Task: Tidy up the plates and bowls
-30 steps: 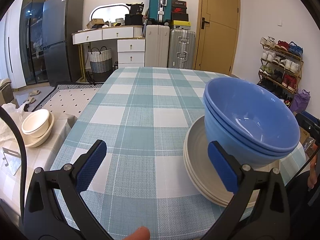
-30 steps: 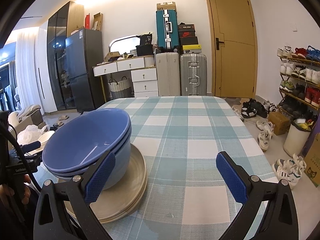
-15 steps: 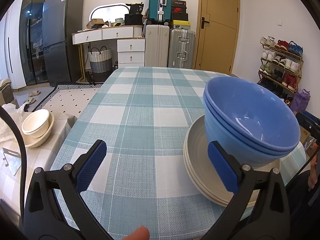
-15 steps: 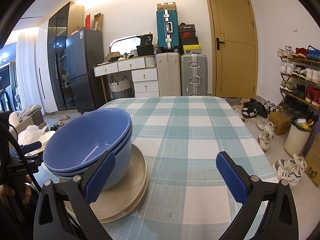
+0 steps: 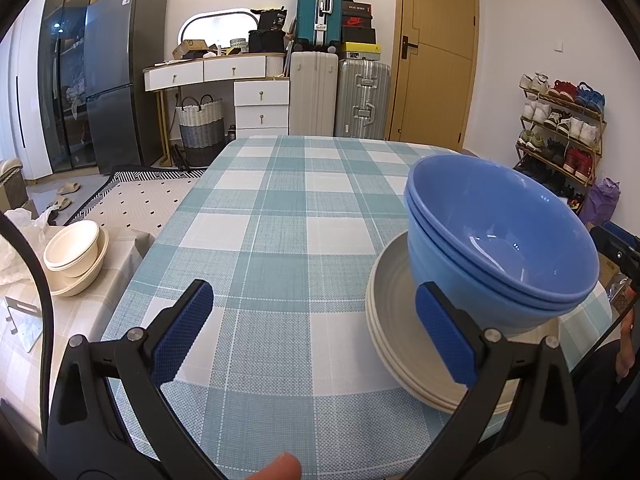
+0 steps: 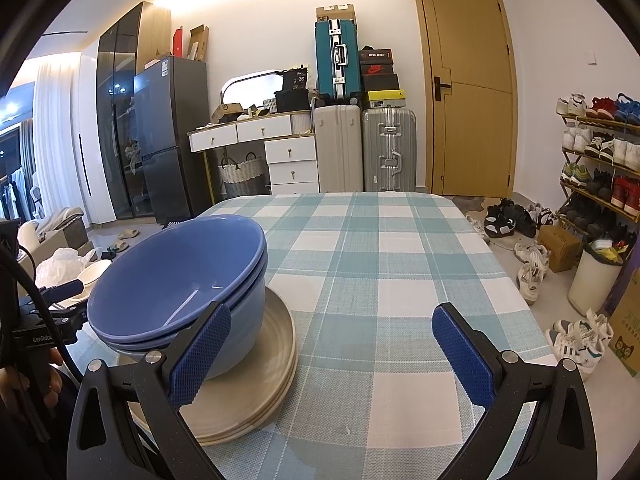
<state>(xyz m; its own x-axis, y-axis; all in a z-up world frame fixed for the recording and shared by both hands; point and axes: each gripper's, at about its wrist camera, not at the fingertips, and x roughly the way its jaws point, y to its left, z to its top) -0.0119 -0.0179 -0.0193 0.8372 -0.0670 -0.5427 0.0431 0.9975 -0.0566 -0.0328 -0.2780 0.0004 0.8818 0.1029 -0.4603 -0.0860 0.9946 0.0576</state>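
Blue bowls (image 5: 500, 240) nest in a stack on top of a pile of beige plates (image 5: 394, 320) near the front edge of the checked table (image 5: 288, 208). In the right wrist view the same blue bowls (image 6: 176, 280) and beige plates (image 6: 256, 380) lie at the left. My left gripper (image 5: 316, 336) stands open, its right finger just in front of the stack. My right gripper (image 6: 332, 356) is open too, its left finger in front of the bowls. Neither holds anything.
Cream bowls (image 5: 76, 256) sit stacked on a low covered surface left of the table. Suitcases (image 5: 336, 96), a white dresser (image 5: 240, 92), a fridge (image 5: 120, 76) and a door (image 5: 436, 52) stand at the back. A shoe rack (image 5: 560, 132) lines the right wall.
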